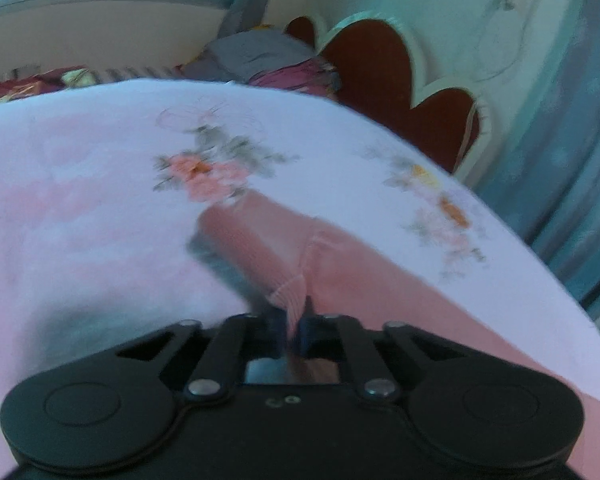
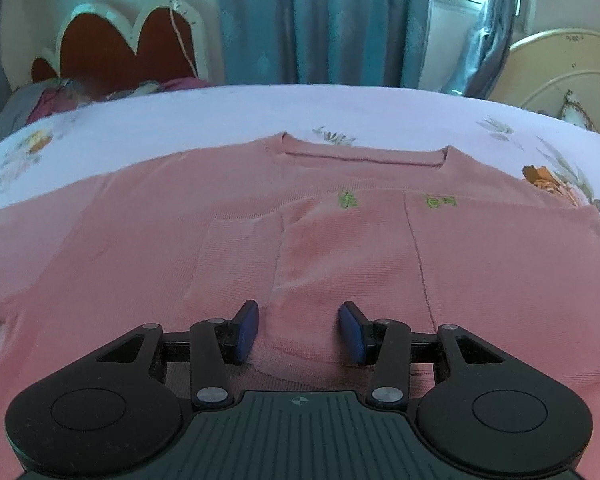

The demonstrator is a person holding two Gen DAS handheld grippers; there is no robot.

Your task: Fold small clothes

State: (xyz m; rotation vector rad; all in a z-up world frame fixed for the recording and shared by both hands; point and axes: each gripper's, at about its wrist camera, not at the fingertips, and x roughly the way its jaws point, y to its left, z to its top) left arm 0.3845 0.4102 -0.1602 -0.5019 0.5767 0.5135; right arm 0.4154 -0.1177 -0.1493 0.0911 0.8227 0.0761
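My left gripper (image 1: 296,320) is clenched on a ribbed edge of the pink sweater (image 1: 300,256), the fabric bunched between the jaws at the six o'clock of that view. From the pinch, a sleeve-like length of the sweater runs up toward eleven o'clock across the white floral bedsheet (image 1: 100,184), while the rest of the garment spreads toward four o'clock. This view is blurred, so I cannot tell finer details of the fold.

My right gripper (image 2: 300,330) is released, its blue pads (image 2: 247,330) spread wide, with a folded flap of the sweater (image 2: 340,240) lying between them. In the right wrist view the garment lies flat on the bedsheet (image 2: 340,108), neckline (image 2: 364,156) at twelve o'clock, small green markings (image 2: 440,201) just below it. One sleeve stretches out toward nine o'clock; the side toward three o'clock looks folded in over the body, with a straight edge.

Beyond the bed, a scalloped headboard (image 2: 112,44) with dark red panels stands at ten o'clock, a heap of clothes (image 2: 48,100) just below it. Blue curtains (image 2: 324,20) hang at twelve o'clock, and a cream rounded furniture piece (image 2: 560,68) sits at two o'clock.
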